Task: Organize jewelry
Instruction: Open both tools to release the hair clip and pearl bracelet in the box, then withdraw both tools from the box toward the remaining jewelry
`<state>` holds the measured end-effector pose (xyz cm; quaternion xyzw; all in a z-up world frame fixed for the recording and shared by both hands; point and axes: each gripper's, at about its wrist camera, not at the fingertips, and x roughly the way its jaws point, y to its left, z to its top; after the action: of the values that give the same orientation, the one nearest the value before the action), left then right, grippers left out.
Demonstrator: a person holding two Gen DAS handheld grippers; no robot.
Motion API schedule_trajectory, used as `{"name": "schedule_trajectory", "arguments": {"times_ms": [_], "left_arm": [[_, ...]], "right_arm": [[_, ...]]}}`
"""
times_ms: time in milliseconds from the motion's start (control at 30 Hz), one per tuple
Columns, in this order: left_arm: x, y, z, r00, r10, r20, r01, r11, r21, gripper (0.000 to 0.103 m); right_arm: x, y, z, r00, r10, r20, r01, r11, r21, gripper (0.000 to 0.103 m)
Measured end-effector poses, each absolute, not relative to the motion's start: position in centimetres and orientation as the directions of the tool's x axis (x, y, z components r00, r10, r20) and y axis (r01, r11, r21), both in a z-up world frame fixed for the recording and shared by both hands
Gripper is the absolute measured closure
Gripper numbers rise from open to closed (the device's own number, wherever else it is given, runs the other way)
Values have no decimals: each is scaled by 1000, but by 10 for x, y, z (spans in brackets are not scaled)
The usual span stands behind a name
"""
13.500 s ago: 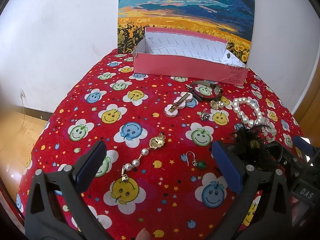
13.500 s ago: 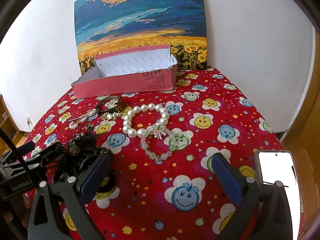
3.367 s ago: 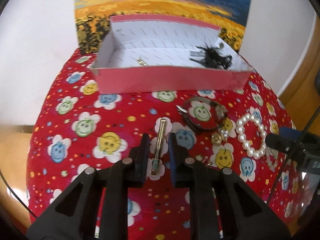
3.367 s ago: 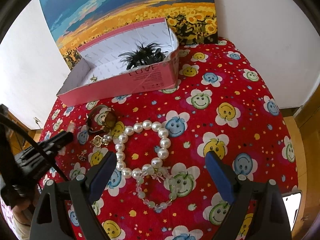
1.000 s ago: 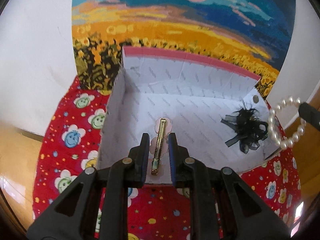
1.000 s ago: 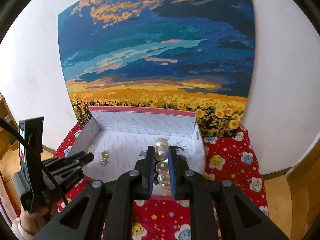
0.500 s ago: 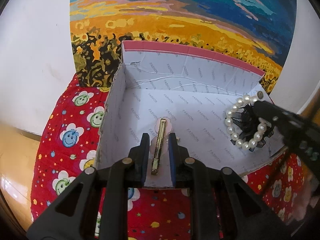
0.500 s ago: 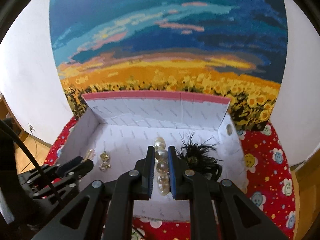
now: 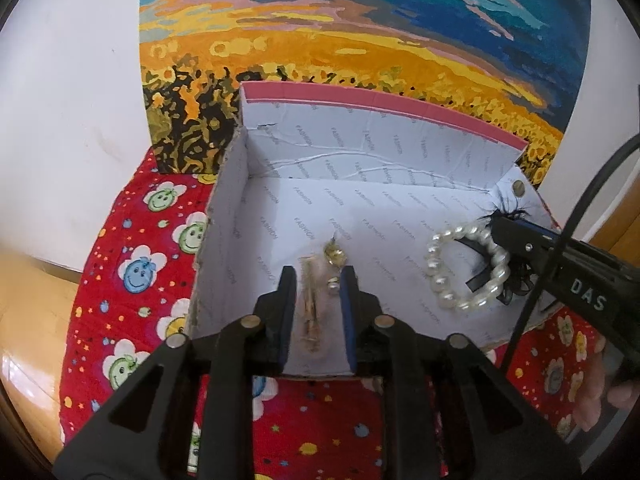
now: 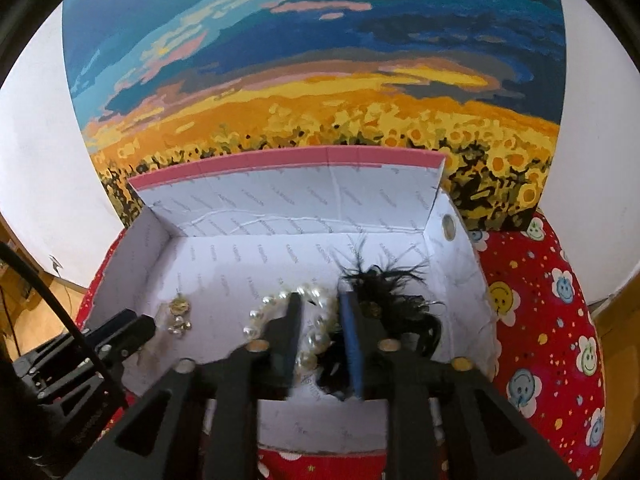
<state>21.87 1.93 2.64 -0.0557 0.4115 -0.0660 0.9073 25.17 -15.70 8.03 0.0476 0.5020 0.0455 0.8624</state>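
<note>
A pink box with a white printed lining stands at the back of the red table. My left gripper hangs over the box's near left part with its jaws parted; the gold hair clip lies blurred between them, loose. A gold and pearl earring lies just beyond. My right gripper is over the box's right part, jaws parted, with the pearl bracelet between and under them. The bracelet shows as a ring in the left wrist view. A black feather piece lies right of it.
The box sits on a red cloth with smiley flowers, against a sunflower painting on a white wall. The right gripper's body reaches in from the right of the left wrist view.
Both grippers have opened over the box. The hair clip has come free of the left jaws and the pearl bracelet has come free of the right jaws, both inside the box.
</note>
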Motion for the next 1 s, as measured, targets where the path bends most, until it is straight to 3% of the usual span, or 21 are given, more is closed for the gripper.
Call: {"name": "schedule_trajectory", "arguments": {"times_ms": [33,100,200,600,1000], "left_arm": [[218,19,27,651,-174,-739,79,984,-162,78],[216,15,28,648,-185,-739,93,982,-165,67],[213,9,31,650,-176,-739,100,984,-146,60],[182,5,50,656,-174,-734,103,985,-140,45],[127,9,69,667,-150,-730,93,989,-119,43]], "right_arm": [[250,-158,84,501,130,-856,-31,991,133,61],[245,-158,92,513,136,-847,-41,990,135,60],[237,-159,106,530,134,-837,-56,991,123,58],[182,-174,159,578,173,-798,-64,984,167,46],[119,-193,186,611,191,-768,-54,978,200,45]]}}
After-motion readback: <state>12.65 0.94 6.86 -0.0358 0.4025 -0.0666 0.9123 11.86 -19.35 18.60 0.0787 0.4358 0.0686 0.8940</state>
